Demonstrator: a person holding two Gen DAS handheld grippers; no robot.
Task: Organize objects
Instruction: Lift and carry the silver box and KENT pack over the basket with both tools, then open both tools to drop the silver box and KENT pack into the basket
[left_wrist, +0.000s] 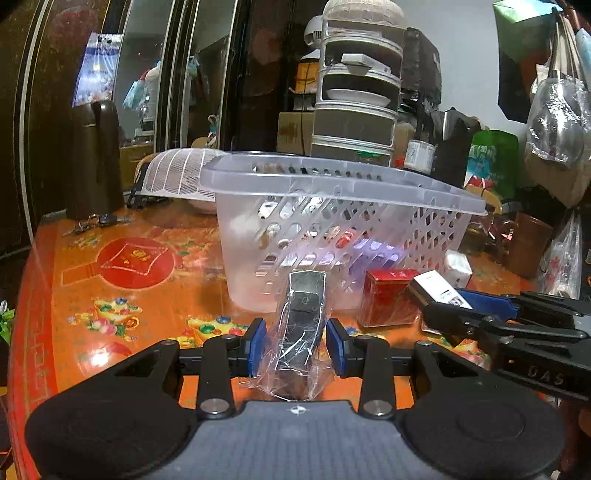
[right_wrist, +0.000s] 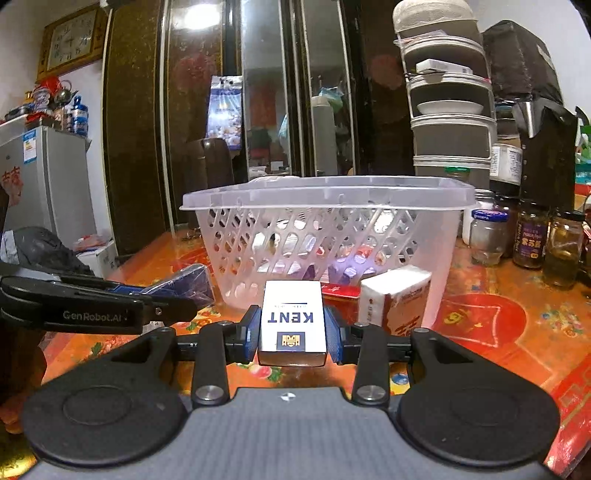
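Note:
My left gripper (left_wrist: 296, 341) is shut on a dark cigarette pack in crinkled clear wrap (left_wrist: 301, 332), held just in front of a clear plastic basket (left_wrist: 332, 184). My right gripper (right_wrist: 291, 330) is shut on a white Kent cigarette pack (right_wrist: 291, 319), also in front of the basket (right_wrist: 328, 195). The right gripper with the Kent pack shows at the right of the left wrist view (left_wrist: 441, 291). The left gripper and its wrapped pack (right_wrist: 192, 284) show at the left of the right wrist view. Several small items lie inside the basket.
A red box (left_wrist: 389, 297) and a white tissue pack (right_wrist: 397, 299) stand by the basket on the orange patterned table (left_wrist: 122, 291). Jars (right_wrist: 532, 240) stand at the right. A dark thermos (left_wrist: 96, 158), keys (left_wrist: 98, 221), a white food cover (left_wrist: 177, 173) and a tiered rack (left_wrist: 358, 92) stand behind.

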